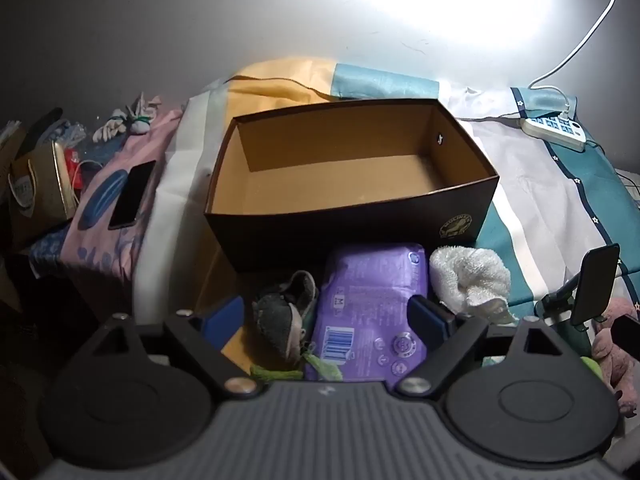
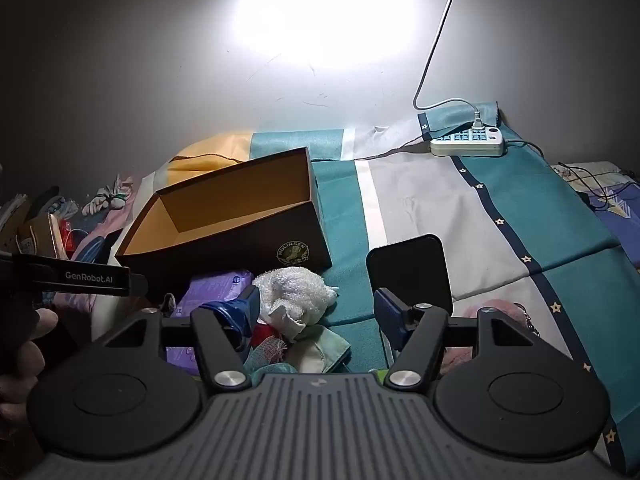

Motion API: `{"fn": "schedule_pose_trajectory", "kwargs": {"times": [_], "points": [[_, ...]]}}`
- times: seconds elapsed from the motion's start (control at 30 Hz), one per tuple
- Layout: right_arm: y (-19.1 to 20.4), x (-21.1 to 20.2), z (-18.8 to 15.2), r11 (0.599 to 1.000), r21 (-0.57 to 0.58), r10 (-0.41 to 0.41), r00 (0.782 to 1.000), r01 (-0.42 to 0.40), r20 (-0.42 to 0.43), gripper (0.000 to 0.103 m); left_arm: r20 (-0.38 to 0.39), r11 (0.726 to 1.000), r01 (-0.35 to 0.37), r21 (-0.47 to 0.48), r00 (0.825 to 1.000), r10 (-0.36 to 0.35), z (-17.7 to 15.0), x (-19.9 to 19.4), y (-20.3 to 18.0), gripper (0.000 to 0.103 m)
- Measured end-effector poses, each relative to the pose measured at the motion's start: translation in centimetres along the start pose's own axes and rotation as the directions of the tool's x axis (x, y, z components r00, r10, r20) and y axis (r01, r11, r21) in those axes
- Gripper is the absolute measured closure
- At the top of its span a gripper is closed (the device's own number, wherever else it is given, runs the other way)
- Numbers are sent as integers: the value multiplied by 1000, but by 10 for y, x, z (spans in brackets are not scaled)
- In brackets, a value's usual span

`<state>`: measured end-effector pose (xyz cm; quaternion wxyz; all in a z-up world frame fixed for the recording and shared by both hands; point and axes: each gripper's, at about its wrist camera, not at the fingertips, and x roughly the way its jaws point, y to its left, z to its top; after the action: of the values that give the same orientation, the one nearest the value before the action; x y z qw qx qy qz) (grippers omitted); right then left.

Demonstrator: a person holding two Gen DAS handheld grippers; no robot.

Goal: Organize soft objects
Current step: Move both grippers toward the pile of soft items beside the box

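Far to my left, on the pink patterned cloth (image 1: 116, 236), lie a dark phone (image 1: 132, 194) and a small gold paper bag (image 1: 40, 196); neither looks like my business. Next along stands the brown cardboard box (image 1: 352, 216), open-topped and with nothing inside that I can see, its near wall just behind the pile of soft things.

My left gripper (image 1: 328, 312) hangs over that pile with its jaws spread wide and nothing pressed between the pads. Below it, going rightward, I see a dark worn fabric piece (image 1: 284, 320), perhaps a small shoe or mitt, I cannot say which. After it comes the purple soft pack (image 1: 372, 304), lying flat between the blue pads, then the white towel bundle (image 1: 472, 280) just beside the pack, near the box's right corner.

My right gripper (image 2: 316, 312) is likewise open and empty, hovering over the towel bundle and some crumpled cloths (image 2: 304, 344) below it. Further right the teal and white bedsheet (image 2: 500, 208) carries a white power strip (image 2: 466, 142) by the wall, well apart from the work.

I judge nothing has been packed yet, so the step in hand is the first pick. The left jaws already straddle the purple pack. The next move calls for lowering, closing gently on its edges, then lifting it over the near wall into the box.
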<state>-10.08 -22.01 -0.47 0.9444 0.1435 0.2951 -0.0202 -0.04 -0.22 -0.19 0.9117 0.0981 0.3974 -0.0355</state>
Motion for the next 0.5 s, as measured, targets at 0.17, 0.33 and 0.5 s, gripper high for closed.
{"fn": "schedule_pose_trajectory", "kwargs": {"times": [0.17, 0.33, 0.5], "points": [[10, 6, -5, 999, -50, -23, 999, 20, -47, 54, -59, 998, 33, -49, 998, -36, -8, 5, 18, 14], [22, 10, -19, 998, -59, -27, 997, 23, -72, 54, -92, 999, -3, -35, 996, 0, -19, 11, 27, 14], [39, 10, -25, 998, -62, -25, 993, 18, -113, 56, -94, 999, -21, -36, 995, 17, -27, 9, 36, 14]]}}
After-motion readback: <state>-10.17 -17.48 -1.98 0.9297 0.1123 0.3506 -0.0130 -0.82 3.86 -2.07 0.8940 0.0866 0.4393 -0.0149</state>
